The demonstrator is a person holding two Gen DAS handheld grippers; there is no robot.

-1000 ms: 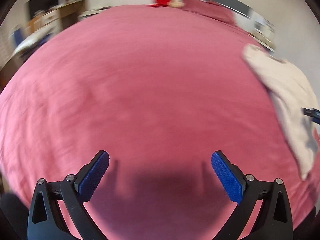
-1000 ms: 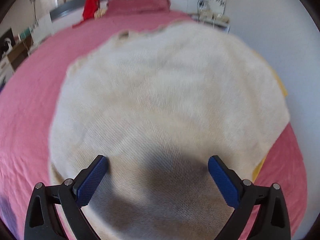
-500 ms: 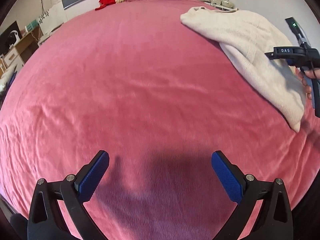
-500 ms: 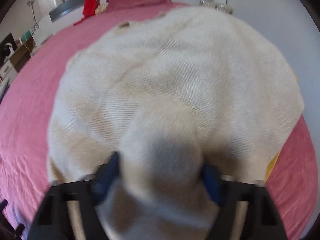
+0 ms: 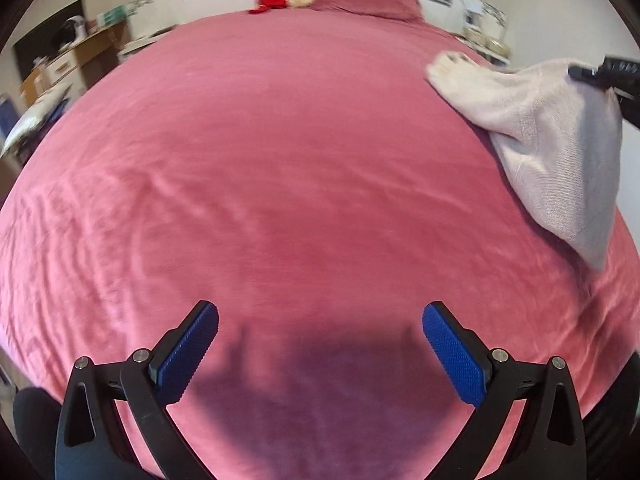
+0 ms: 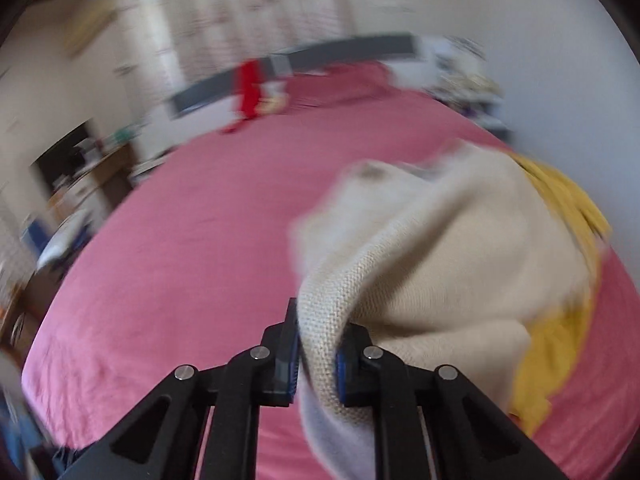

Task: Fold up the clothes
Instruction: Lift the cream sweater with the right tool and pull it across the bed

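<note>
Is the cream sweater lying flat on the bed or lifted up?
Partly lifted: the right gripper pinches a fold of the cream sweater, raising it; its far end rests on the bed.

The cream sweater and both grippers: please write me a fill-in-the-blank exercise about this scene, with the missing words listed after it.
1. The right gripper is shut on a fold of the ____ sweater.
2. The bed cover under the sweater has the colour ____.
3. The left gripper has its jaws ____ and holds nothing.
4. Beneath the sweater lies a garment of the colour ____.

Missing words: cream; pink; open; yellow
</note>
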